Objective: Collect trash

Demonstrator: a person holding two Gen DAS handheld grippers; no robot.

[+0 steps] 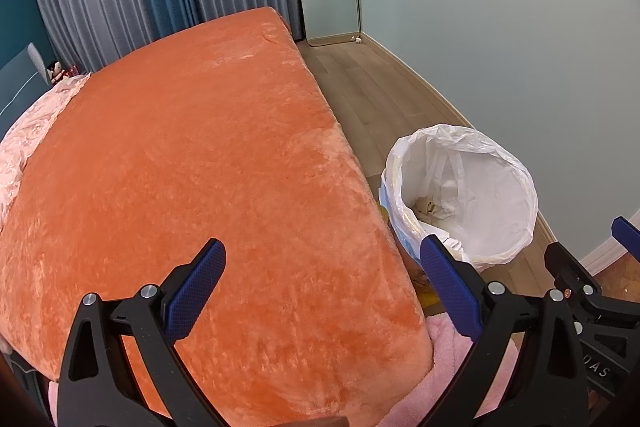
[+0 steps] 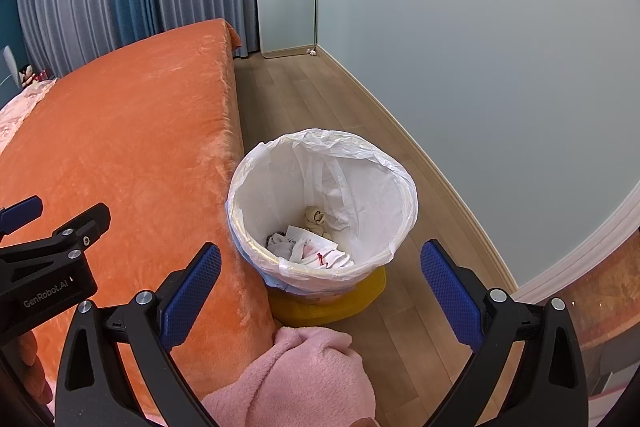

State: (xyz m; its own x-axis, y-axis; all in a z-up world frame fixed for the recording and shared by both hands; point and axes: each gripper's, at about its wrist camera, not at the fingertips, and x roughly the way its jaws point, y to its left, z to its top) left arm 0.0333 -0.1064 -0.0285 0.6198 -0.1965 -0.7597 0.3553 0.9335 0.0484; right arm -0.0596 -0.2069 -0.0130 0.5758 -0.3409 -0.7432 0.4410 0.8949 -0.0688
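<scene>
The left hand-held gripper (image 1: 322,287) hangs released and empty over the orange plush-covered bed (image 1: 200,167). Beside the bed's edge, on the wooden floor (image 2: 320,99), stands the round bin lined with a white plastic bag (image 2: 256,195), upright, its long axis vertical and its mouth facing up, with crumpled paper trash (image 2: 316,247) at the bottom. The right hand-held gripper (image 2: 320,287) hovers above it, spread wide and empty. The loose liner could likely snag on a finger and pull free. The bin seems perched on a yellow base (image 2: 360,297), so a bump might tip it.
</scene>
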